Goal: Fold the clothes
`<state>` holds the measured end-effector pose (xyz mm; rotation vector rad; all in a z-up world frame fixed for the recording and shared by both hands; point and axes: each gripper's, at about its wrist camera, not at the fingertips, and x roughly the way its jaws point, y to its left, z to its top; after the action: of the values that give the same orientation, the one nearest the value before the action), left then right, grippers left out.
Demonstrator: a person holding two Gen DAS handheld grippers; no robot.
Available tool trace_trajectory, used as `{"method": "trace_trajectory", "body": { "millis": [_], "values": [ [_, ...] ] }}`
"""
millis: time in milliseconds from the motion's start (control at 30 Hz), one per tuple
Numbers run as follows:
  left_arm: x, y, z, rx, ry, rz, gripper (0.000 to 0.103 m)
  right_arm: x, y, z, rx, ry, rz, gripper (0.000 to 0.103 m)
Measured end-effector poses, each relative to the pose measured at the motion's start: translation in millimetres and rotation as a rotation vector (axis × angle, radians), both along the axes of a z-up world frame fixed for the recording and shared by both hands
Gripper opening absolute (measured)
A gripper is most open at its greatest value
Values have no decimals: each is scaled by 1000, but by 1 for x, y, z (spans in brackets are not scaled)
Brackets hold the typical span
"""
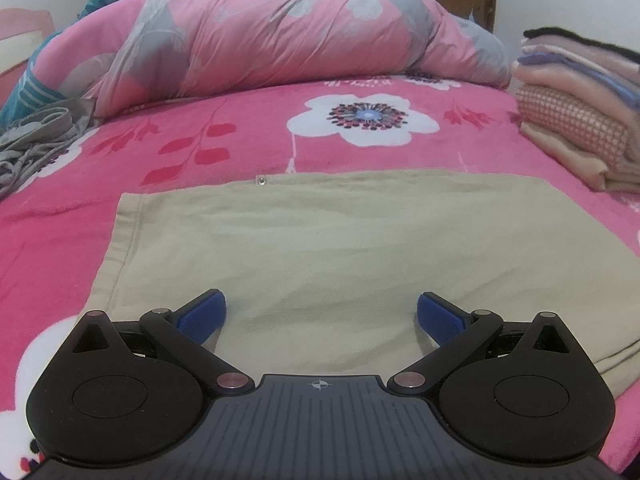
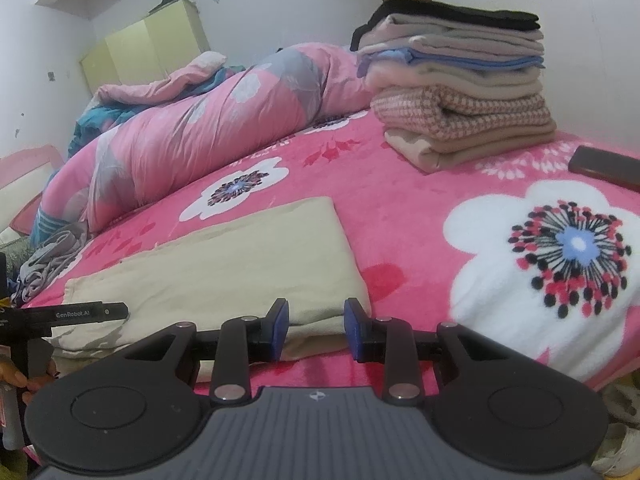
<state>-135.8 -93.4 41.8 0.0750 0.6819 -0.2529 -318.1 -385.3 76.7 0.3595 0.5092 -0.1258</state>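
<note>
A beige folded garment (image 1: pixel 320 240) lies flat on the pink flowered blanket (image 1: pixel 60 240). My left gripper (image 1: pixel 322 316) hovers over its near edge, blue pads (image 1: pixel 204 316) spread wide and nothing between them. In the right wrist view the same beige garment (image 2: pixel 224 264) stretches away to the left. My right gripper (image 2: pixel 317 328) sits at its near right corner with the jaws partly apart. The cloth's edge shows in the gap, lying flat and unpinched.
A tall stack of folded clothes (image 2: pixel 460 92) stands at the back right, also seen as a stack (image 1: pixel 580 120). A rolled pink duvet (image 1: pixel 280 40) lies across the back. A crumpled grey garment (image 1: pixel 32 140) lies at the left. A dark flat object (image 2: pixel 604 168) rests by the stack.
</note>
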Motion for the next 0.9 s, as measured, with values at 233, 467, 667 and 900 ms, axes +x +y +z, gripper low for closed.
{"method": "trace_trajectory", "body": {
  "millis": [233, 467, 667, 900],
  "values": [
    [2, 2, 12, 3, -55, -23, 103, -1, 5, 14, -90, -31, 7, 32],
    [16, 10, -3, 4, -14, -21, 103, 24, 8, 10, -107, 5, 13, 32],
    [15, 11, -8, 4, -25, -32, 103, 37, 19, 2, -87, 20, 15, 32],
    [15, 9, -8, 6, -20, -26, 103, 38, 20, -1, -71, 25, 30, 32]
  ]
}}
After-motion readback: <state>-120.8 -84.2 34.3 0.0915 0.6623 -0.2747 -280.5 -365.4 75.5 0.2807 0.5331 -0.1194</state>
